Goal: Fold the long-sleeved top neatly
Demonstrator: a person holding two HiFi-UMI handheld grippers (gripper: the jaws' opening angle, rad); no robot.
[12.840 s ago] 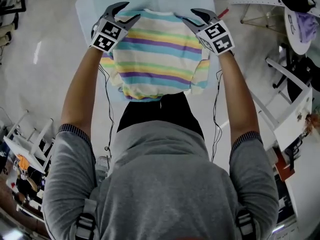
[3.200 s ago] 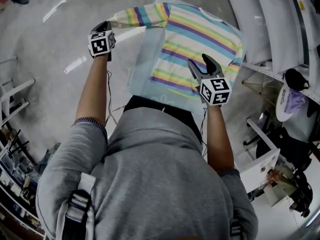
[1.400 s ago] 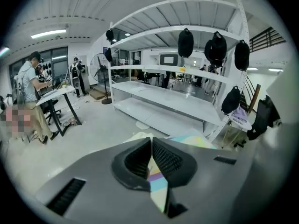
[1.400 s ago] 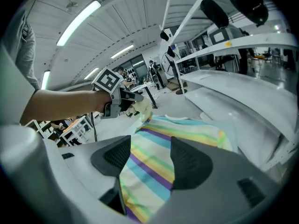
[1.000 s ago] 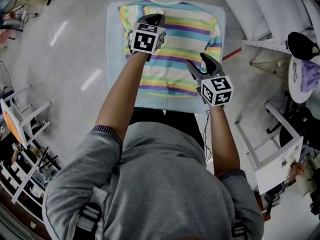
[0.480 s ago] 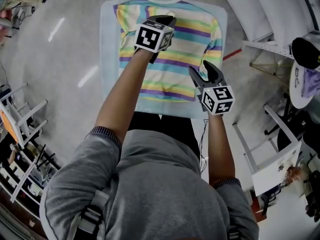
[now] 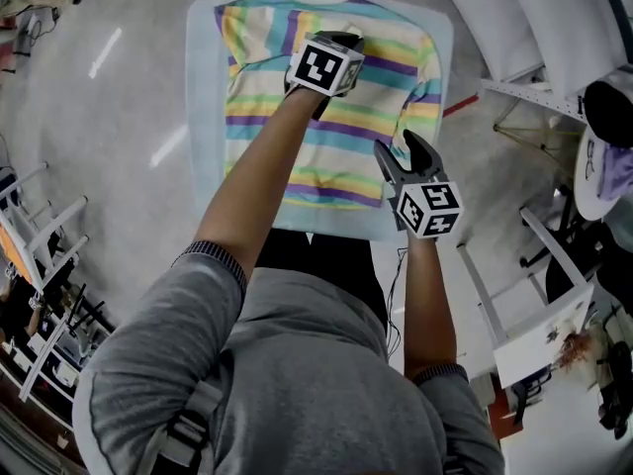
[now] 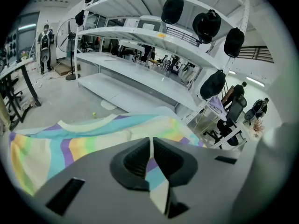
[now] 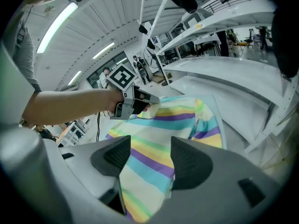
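Progress early, I'd say: pastel-striped long-sleeved top (image 7: 331, 156) flat on pale blue mat (image 7: 203, 117), my left gripper (image 7: 341, 40) clamped on 1 sleeve (image 7: 259, 64) across the chest, right gripper (image 7: 398, 151) jaws apart, empty; 2nd sleeve and body folds remain.

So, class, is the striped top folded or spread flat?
Partly folded: the striped top lies flat on the table, but the left hand-held gripper holds one sleeve across its chest.
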